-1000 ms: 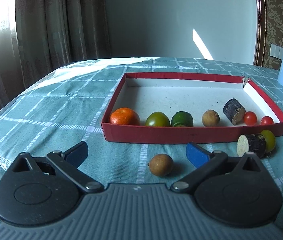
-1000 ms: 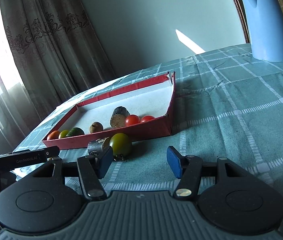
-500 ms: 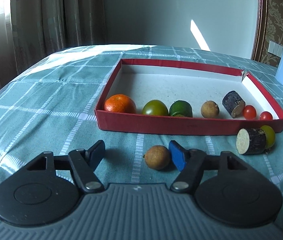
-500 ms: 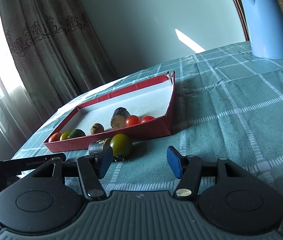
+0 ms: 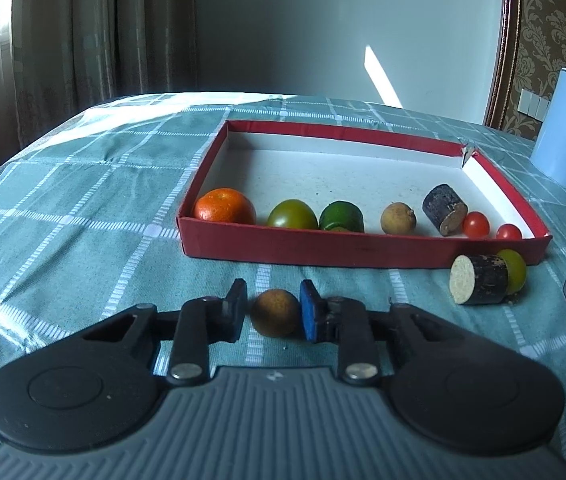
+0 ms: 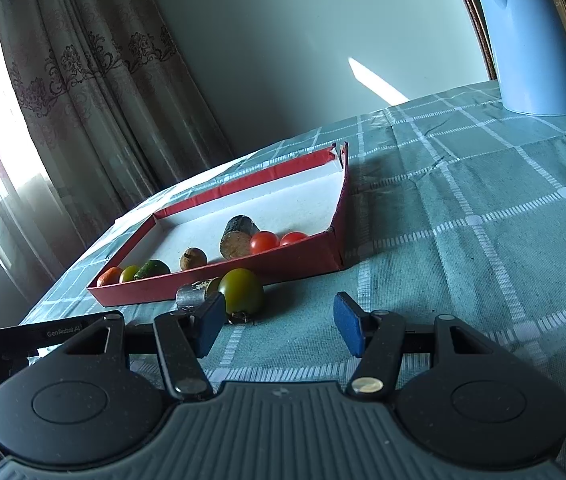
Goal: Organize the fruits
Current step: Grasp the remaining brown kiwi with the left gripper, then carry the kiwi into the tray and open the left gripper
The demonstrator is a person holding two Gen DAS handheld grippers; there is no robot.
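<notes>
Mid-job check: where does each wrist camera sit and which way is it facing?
Left wrist: low on the left gripper, facing the red cardboard tray's long side; fingers flank a small brown round fruit.
Right wrist: on the open right gripper, facing the tray's corner.
Shared: tray, blue plastic jug, yellow-green tomato.

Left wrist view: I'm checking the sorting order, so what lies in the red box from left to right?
Orange → green tomato → lime → brown longan → dark cut stub → cherry tomato → cherry tomato.
</notes>
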